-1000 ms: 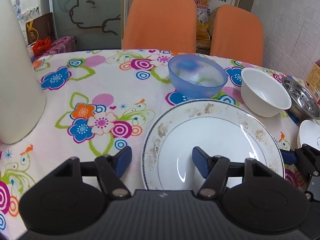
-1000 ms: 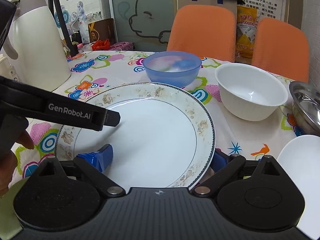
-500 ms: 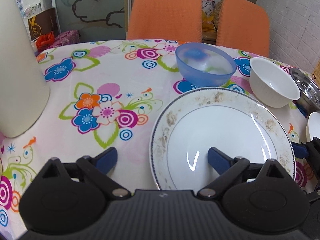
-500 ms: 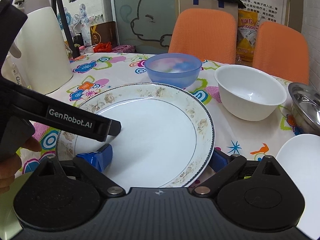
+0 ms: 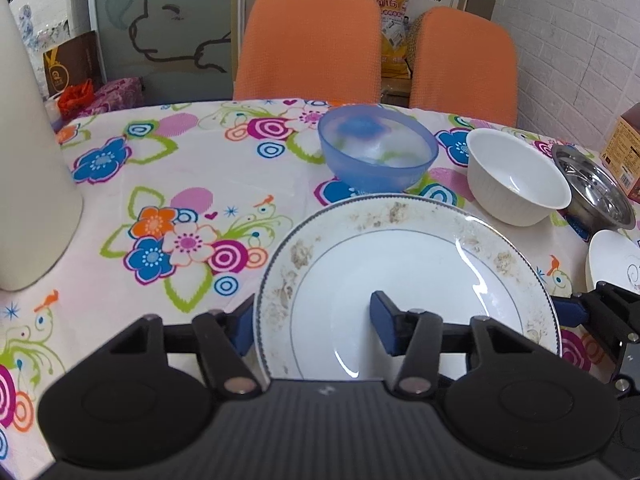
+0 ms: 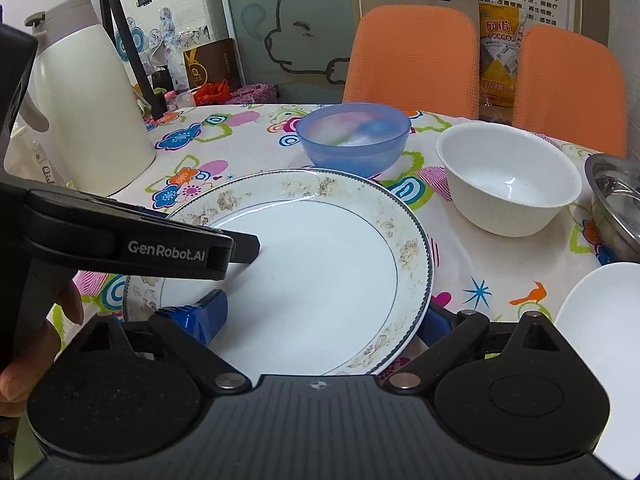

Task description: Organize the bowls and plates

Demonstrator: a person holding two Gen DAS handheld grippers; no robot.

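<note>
– On the flowered tablecloth (image 5: 180,160), directly ahead of you, lies the large plate (image 5: 420,264) with the brown floral rim. The blue bowl (image 5: 376,152), white bowl (image 5: 516,176) and steel bowl (image 5: 596,192) stand behind it, and a small white plate (image 5: 612,260) lies to its right.

– What do my tools have?

– Nothing. Your left gripper (image 5: 312,324) is wide open and straddles the plate's left rim, one finger outside it and one over the well. Your right gripper (image 6: 320,318) is equally wide and straddles the right rim. Neither pinches it.

– How will it handle?

– Judged as glazed ceramic: rigid, fairly heavy, slick and breakable. Take it at the rim, on opposite sides, with one pad above and one below. A grip at one edge risks tipping. I cannot tell whether it rests flat.

– Any markings?

– "GenRobot.AI" (image 6: 166,254) reads clearly on your left tool's body. The wall poster and yellow bag carry Chinese characters, too small to transcribe reliably. The brown box (image 5: 628,152) shows print I cannot read.
</note>
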